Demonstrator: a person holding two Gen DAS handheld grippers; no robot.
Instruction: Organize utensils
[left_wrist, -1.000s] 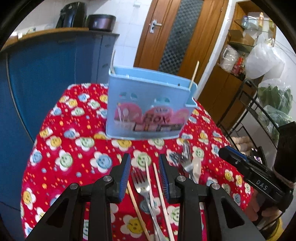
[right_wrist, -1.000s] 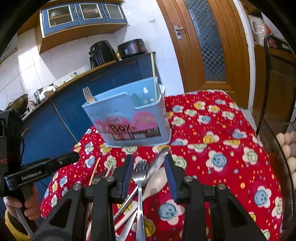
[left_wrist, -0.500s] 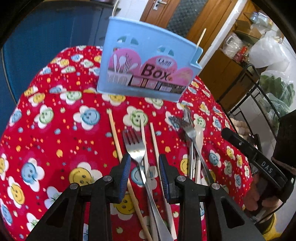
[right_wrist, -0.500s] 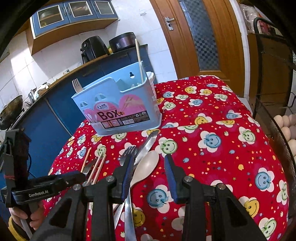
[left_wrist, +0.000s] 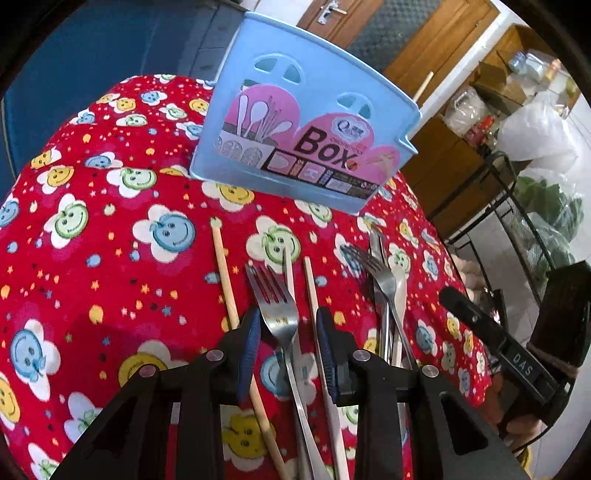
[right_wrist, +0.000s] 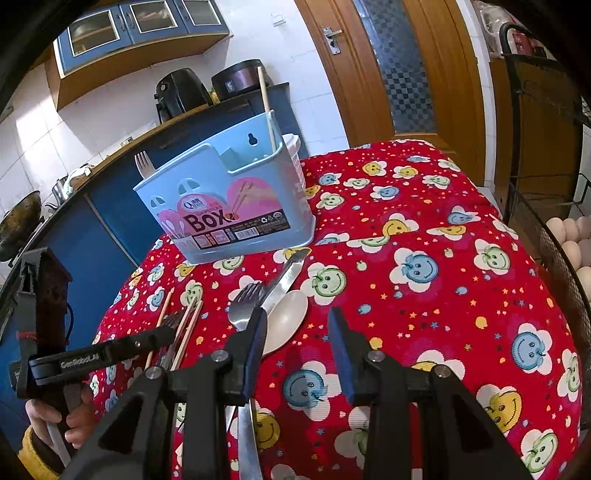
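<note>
A light blue utensil box (left_wrist: 306, 136) (right_wrist: 229, 206) stands on the red flowered tablecloth (left_wrist: 110, 258), with a chopstick (right_wrist: 266, 107) and a fork (right_wrist: 142, 164) standing in it. My left gripper (left_wrist: 288, 332) is low over a steel fork (left_wrist: 277, 306) lying between its jaws, which are closing. The pads are not pressing on the fork. Chopsticks (left_wrist: 223, 266) lie beside the fork. My right gripper (right_wrist: 297, 332) is open over the cloth. The bowl of a pale spoon (right_wrist: 288, 317) sits by its left finger, next to a second fork (right_wrist: 243, 299) and a knife (right_wrist: 288, 277).
A black wire rack (right_wrist: 569, 236) holding eggs stands close to the table's right side. Blue cabinets (right_wrist: 110, 206) with an air fryer (right_wrist: 177, 92) stand behind the table, and a wooden door (right_wrist: 391, 66) is further back. A hand (right_wrist: 74, 417) holds the left gripper's handle.
The left gripper sank toward the table, tipped down over the fork, and its jaws narrowed. The right gripper's view shifted slightly, so the second fork now lies at its left finger.
</note>
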